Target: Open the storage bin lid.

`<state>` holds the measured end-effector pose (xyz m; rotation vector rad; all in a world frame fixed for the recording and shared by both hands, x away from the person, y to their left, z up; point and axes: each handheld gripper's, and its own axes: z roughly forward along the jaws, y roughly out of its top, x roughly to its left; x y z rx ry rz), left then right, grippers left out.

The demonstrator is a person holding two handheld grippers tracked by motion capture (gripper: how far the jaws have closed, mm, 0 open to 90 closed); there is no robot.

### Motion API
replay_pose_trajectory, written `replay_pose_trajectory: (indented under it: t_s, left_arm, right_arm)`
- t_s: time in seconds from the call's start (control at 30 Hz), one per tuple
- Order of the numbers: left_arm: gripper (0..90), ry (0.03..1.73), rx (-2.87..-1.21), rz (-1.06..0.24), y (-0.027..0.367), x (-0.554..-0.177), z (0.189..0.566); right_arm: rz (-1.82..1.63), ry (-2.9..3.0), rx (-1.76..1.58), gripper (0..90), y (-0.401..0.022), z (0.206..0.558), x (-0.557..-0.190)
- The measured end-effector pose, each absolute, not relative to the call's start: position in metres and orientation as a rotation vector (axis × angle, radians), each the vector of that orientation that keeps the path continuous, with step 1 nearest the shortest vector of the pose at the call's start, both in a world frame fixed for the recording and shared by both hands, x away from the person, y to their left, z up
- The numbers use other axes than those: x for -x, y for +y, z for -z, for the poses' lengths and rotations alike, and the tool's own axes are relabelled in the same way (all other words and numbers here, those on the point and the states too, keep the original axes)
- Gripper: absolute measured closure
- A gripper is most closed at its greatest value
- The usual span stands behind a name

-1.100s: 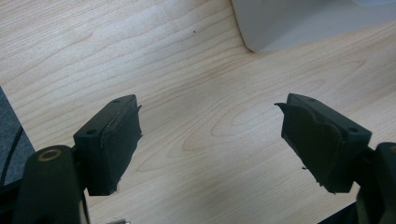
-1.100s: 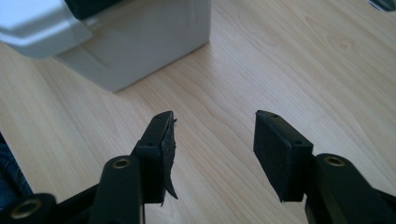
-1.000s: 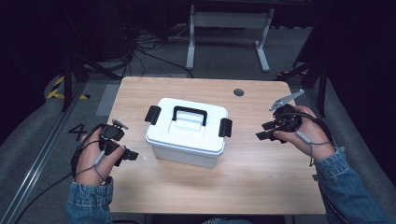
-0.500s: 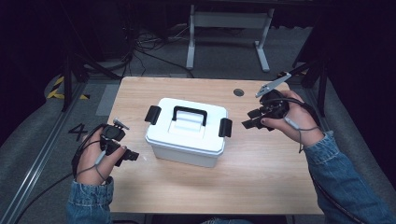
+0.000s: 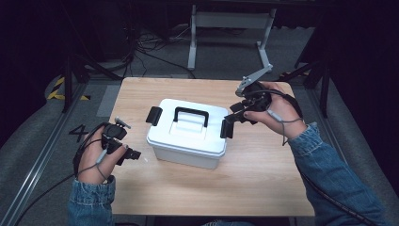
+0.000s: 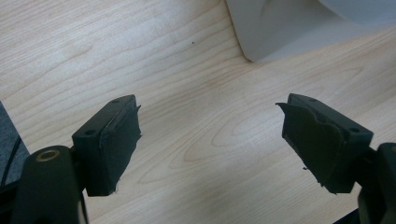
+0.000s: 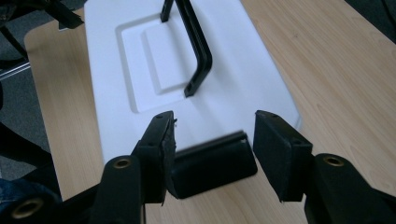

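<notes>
Table (image 5: 263, 188) of light wood carries one white plastic storage box (image 5: 188, 134) at its middle, lid on, black carry handle (image 5: 190, 114) upright across the top, black latch at each short end. Going left to right in the high view: left gripper (image 5: 134, 154) rests low at the near-left part of the table, held by the person's left hand (image 5: 94, 157), pointing toward the box and just short of its left end. In the left gripper view its jaws stand wide with bare wood between them, nothing held, and a corner of the box shows at the top. Left latch (image 5: 153, 115) untouched. Right latch (image 5: 227, 128) sits at the tips of the right gripper (image 5: 235, 117), held in the right hand (image 5: 275, 113) at the box's right end. In the right gripper view the latch (image 7: 212, 165) lies between the spread jaws; left pad is against it, right pad clear of it, so no clamp. Denim sleeves on both forearms.
</notes>
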<state>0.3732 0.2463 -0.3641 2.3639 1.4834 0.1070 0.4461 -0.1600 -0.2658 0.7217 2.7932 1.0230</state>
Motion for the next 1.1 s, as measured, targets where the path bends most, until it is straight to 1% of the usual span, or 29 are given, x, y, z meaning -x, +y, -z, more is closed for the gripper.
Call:
replay_pose_trajectory:
  t_s: [0.2,0.63,1.03,1.1]
  left_arm:
    - [20.0,1.479,-2.375,-0.105,0.247,-0.373,0.364]
    - [20.0,1.485,-2.369,-0.105,0.246,-0.372,0.366]
    - [20.0,1.472,-2.399,-0.095,0.243,-0.374,0.368]
    - [20.0,1.473,-2.399,-0.087,0.241,-0.374,0.369]
  right_arm:
    - [-1.06,2.811,-0.687,48.7,-0.137,0.266,-0.453]
    - [-1.025,2.872,-0.639,47.7,-0.093,0.284,-0.472]
    - [-0.962,2.929,-0.599,55.2,-0.071,0.305,-0.487]
    - [-0.947,2.938,-0.579,60.5,-0.067,0.308,-0.488]
